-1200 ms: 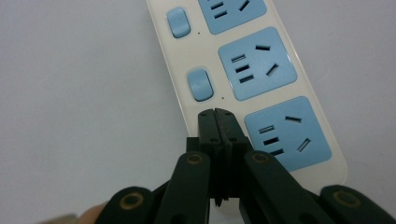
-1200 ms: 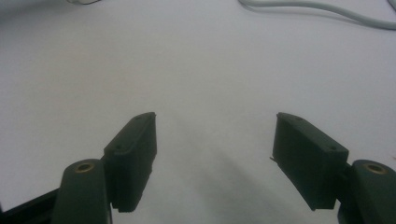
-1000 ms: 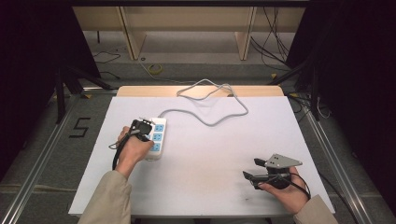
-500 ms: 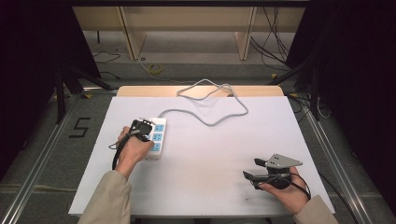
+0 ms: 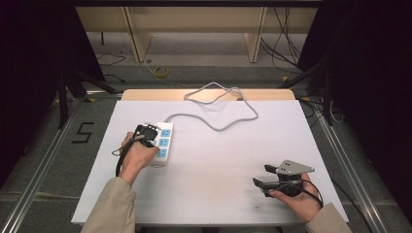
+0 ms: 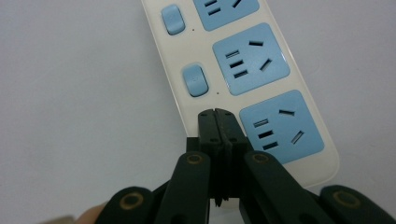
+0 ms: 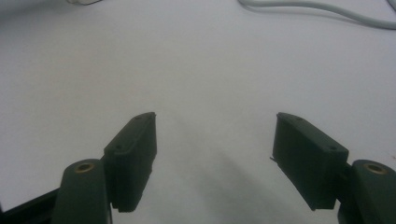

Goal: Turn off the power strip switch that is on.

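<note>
The power strip lies flat on the white counter, on its left side, w/ the long way running front to back. It is white w/ blue sockets & small blue switches beside them. Its grey cord loops off toward the far edge of the counter.

The left gripper sits right at the power strip, held in the person's left hand. In the left gripper view its fingers are pressed tight together, closed, w/ nothing between them. The tips rest on the white edge of the strip, just past the second switch & beside the nearest blue socket. That is the spot where the next switch would be, but the fingers hide it.

The right gripper is well apart, near the front right of the counter, in the right hand. Its fingers are wide open & hold nothing. Only bare counter lies between them.
</note>
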